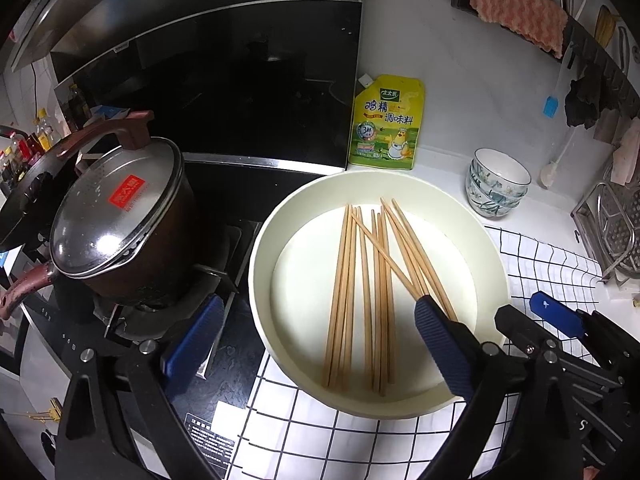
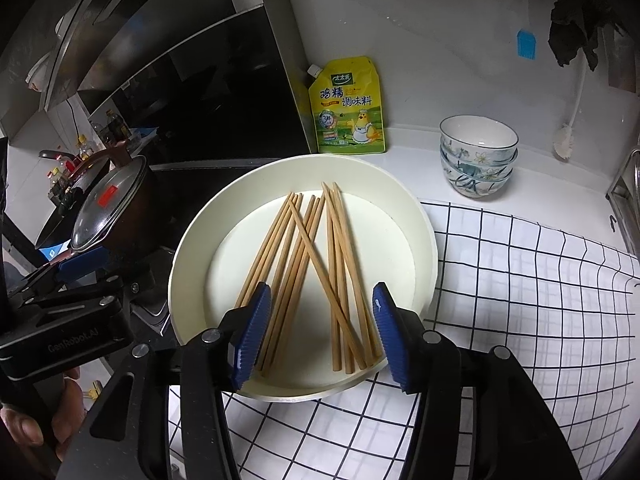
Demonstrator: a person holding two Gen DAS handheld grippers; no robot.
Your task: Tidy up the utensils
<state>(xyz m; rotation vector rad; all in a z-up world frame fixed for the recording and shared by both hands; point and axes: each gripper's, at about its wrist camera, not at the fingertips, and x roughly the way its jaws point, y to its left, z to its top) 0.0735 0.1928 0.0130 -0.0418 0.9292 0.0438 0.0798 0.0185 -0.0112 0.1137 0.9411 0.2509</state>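
Note:
Several wooden chopsticks (image 1: 345,280) (image 2: 338,260) lie loose and partly crossed in a round cream dish (image 1: 260,264) (image 2: 188,272) on the counter. My left gripper (image 1: 318,344) hangs over the dish's near left side, open wide; its left pad (image 1: 192,336) is over the stove edge and its right pad (image 1: 444,348) over the chopsticks' near ends. My right gripper (image 2: 320,338) stands open above the near ends of the chopsticks, and its pads touch nothing. Each gripper shows in the other's view: the right one's blue pad (image 1: 556,316) and the left one's blue pad (image 2: 84,260).
A dark pot with a glass lid (image 1: 120,216) sits on the stove to the left. A yellow seasoning pouch (image 1: 386,124) and stacked bowls (image 1: 498,184) stand behind the dish. A checked cloth (image 1: 540,264) lies under it; a metal rack (image 1: 616,232) is at right.

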